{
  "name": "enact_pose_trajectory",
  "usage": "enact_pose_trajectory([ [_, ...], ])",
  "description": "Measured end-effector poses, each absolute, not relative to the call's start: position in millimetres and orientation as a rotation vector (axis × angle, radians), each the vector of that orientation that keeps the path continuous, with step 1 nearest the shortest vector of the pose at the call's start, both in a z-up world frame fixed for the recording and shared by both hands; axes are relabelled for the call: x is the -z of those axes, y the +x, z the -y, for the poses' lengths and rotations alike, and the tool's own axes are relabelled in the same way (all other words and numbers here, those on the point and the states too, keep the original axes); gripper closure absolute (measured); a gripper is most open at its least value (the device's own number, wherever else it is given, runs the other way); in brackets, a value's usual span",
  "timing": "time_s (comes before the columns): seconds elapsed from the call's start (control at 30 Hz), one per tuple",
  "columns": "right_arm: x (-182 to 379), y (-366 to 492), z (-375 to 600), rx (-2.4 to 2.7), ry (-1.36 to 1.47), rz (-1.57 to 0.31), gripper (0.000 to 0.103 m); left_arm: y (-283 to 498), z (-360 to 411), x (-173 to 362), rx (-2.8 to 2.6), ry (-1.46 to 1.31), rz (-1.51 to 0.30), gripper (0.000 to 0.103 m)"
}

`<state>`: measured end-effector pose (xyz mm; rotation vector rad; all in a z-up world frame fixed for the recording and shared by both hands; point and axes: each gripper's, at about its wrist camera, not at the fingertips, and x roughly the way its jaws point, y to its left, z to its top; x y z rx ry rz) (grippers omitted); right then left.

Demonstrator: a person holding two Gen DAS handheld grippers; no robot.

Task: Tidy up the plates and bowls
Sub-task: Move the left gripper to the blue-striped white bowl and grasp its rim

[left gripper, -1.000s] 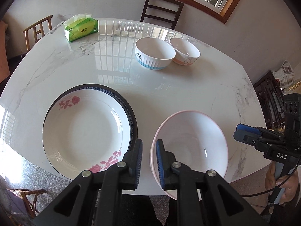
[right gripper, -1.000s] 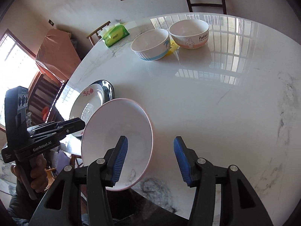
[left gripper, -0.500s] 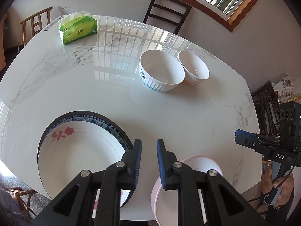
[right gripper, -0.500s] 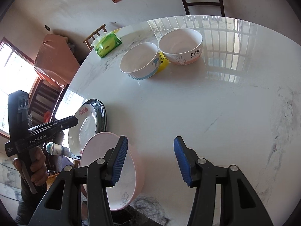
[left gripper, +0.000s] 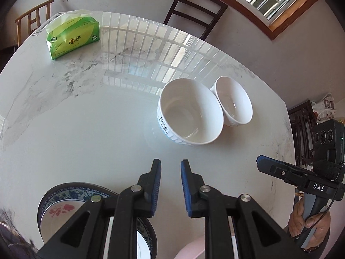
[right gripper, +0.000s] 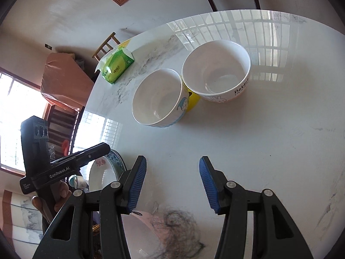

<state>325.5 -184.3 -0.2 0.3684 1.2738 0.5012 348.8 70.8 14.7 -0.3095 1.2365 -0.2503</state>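
Two white bowls stand side by side at the far right of the marble table [left gripper: 86, 129]: a ribbed bowl marked "Dog" [left gripper: 190, 112] and a smaller "Rabbit" bowl [left gripper: 234, 102]; they also show in the right wrist view as the blue-banded bowl [right gripper: 157, 98] and the Rabbit bowl [right gripper: 216, 70]. A rose plate lies on a blue-rimmed plate [left gripper: 62, 211] at the near left. A pink bowl [left gripper: 192, 250] peeks out at the bottom edge. My left gripper [left gripper: 170, 168] is open and empty with a narrow gap. My right gripper [right gripper: 172, 164] is wide open and empty.
A green tissue pack [left gripper: 73, 36] lies at the far left of the table. Wooden chairs [left gripper: 194, 10] stand behind the table under the window. The table's right edge is near the right gripper's handle [left gripper: 306, 183].
Both grippers moved forward over the table toward the two far bowls. The pink bowl and the stacked plates slid down to the bottom of both views.
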Motion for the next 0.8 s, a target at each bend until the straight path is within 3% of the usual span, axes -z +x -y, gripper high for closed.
enact_pose_trajectory([
  [0.6, 20.9, 379.8, 154.0, -0.454, 0.45, -1.314, 0.054, 399.2, -71.2, 7.1, 0.276, -0.369, -1.275, 0.084],
  [0.8, 29.1, 389.6, 151.4, -0.432, 0.48, -1.324, 0.058, 404.4, -69.8, 12.8, 0.252, -0.34, -1.289, 0.084],
])
